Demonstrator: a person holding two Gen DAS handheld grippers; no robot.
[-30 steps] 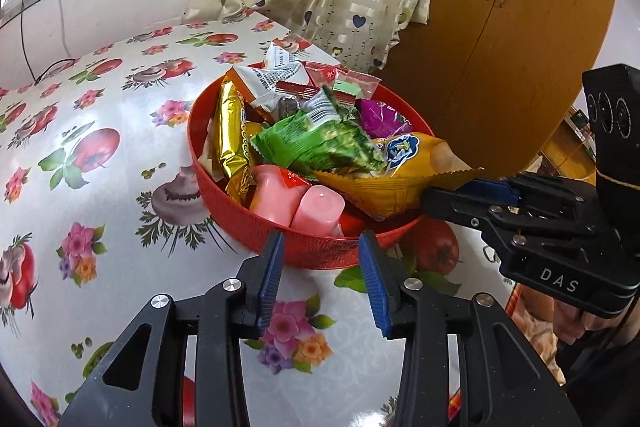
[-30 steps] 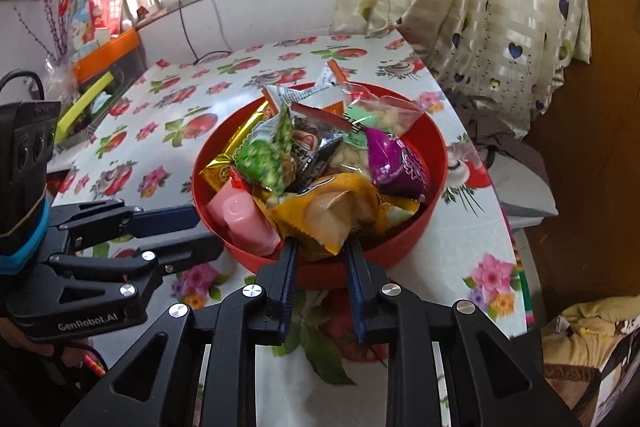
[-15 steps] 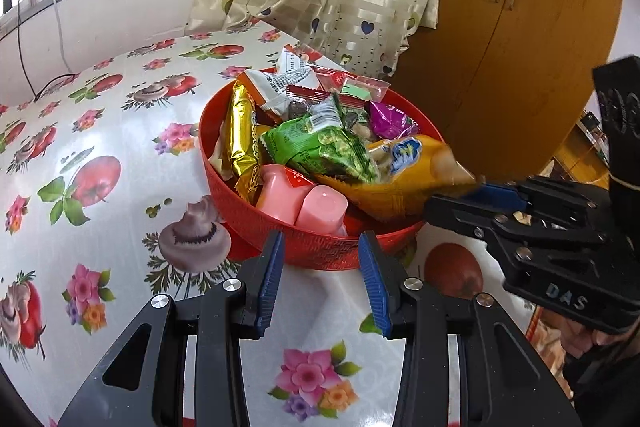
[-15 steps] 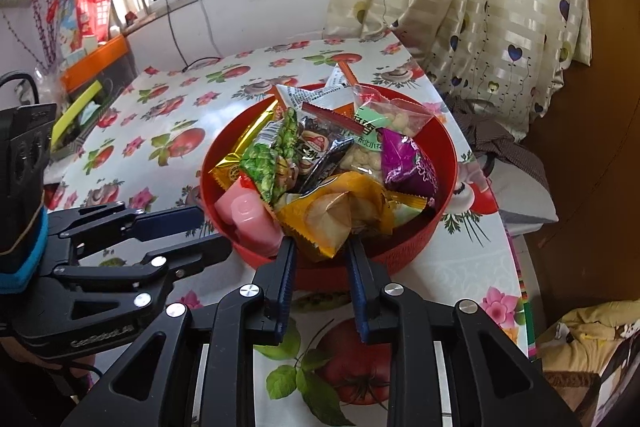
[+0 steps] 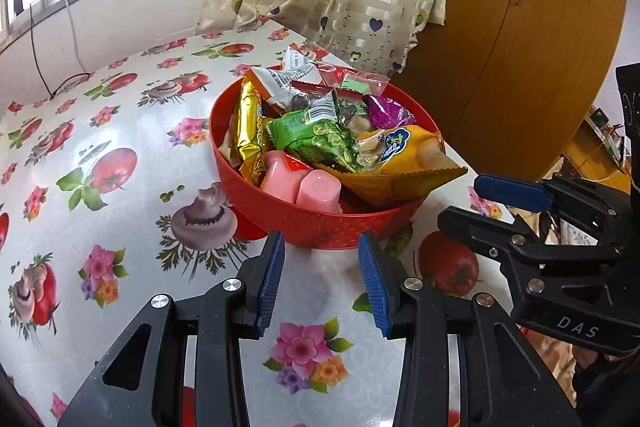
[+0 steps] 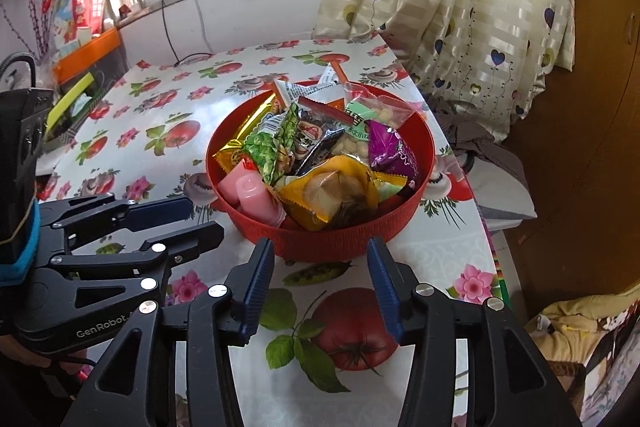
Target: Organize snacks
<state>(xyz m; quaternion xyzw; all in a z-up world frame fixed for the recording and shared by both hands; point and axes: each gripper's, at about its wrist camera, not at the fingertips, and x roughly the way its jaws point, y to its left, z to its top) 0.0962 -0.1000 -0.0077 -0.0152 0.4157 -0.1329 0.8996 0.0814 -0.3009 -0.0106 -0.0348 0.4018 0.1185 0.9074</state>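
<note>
Now right gripper (image 6: pixel 321 279) just opening, empty, red basket (image 6: pixel 320 239) full.

White capital letters "DAS" are printed on the black body of the right claw (image 5: pixel 496 201), seen at the right edge of the left wrist view. White lettering reading "GenRobot." is printed on the black body of the left claw (image 6: pixel 192 219), seen at the lower left of the right wrist view. The print on the snack packets (image 6: pixel 312 143) in the red basket (image 6: pixel 320 243) is too small to read.
</note>
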